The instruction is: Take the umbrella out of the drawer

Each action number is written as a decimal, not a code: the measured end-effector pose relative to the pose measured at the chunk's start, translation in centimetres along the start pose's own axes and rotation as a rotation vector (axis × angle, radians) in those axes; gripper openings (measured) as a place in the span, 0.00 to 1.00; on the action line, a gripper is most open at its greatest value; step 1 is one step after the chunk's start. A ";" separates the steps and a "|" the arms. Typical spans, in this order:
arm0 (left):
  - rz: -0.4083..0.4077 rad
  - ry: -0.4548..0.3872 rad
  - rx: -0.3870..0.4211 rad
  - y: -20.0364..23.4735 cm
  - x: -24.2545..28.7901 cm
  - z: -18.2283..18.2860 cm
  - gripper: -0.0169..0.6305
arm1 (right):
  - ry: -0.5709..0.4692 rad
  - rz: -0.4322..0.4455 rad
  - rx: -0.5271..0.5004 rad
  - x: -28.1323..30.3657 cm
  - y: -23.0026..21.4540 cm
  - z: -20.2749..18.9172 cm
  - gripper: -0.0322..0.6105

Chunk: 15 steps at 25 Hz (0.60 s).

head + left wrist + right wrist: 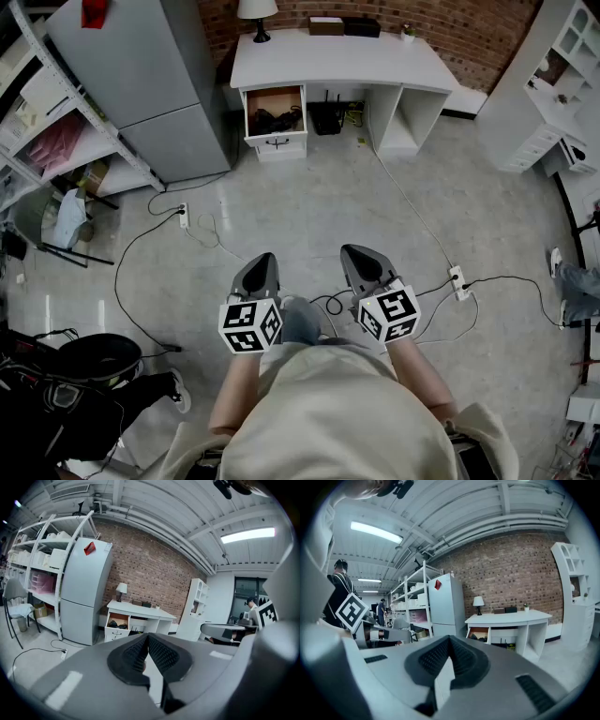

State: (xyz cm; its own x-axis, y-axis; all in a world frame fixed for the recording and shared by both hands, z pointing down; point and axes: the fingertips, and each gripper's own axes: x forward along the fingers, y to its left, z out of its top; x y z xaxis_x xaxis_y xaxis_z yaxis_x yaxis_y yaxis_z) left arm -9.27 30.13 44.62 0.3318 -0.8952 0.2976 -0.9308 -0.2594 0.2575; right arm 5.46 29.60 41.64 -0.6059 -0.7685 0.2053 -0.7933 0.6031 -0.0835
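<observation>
Head view: left gripper and right gripper both clenched on nothing, well short of the dark umbrella, seemingly crosswise in the open drawer, more in line with the left; left gripper view: drawer just left of shut jaws; right gripper view: just right

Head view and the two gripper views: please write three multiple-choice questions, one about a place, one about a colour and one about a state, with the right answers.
1. In the head view, where in the desk is the open drawer? A left end; B middle; C right end.
2. What colour is the desk? A black; B white; C red.
3. How do the jaws of the left gripper and the right gripper stand? A both open; B both shut, empty; C one open, one shut.
Answers: 1 A, its inside shows at the end nearest the refrigerator; 2 B, top and sides are white; 3 B, each gripper view shows the pads meeting with nothing between.
</observation>
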 end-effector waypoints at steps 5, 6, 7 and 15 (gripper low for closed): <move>-0.001 0.004 -0.018 -0.4 -3.3 -0.8 0.05 | -0.022 -0.007 0.002 -2.5 2.0 0.0 0.05; 0.001 0.002 -0.012 -0.4 -3.7 -0.8 0.05 | -0.026 -0.004 0.001 -2.8 2.3 0.1 0.05; 0.005 -0.004 0.000 -0.4 -4.0 -0.7 0.05 | -0.028 0.001 -0.002 -3.1 2.6 0.2 0.05; 0.014 -0.049 0.024 -1.1 -5.1 -0.4 0.05 | -0.020 0.012 -0.027 -4.3 3.9 -0.6 0.05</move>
State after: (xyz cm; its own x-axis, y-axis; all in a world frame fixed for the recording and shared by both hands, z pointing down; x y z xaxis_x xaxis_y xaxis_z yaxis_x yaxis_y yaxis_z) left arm -9.91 35.15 43.20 0.3117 -0.9152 0.2554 -0.9388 -0.2553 0.2312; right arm 4.98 35.38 41.00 -0.6167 -0.7652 0.1850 -0.7842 0.6176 -0.0596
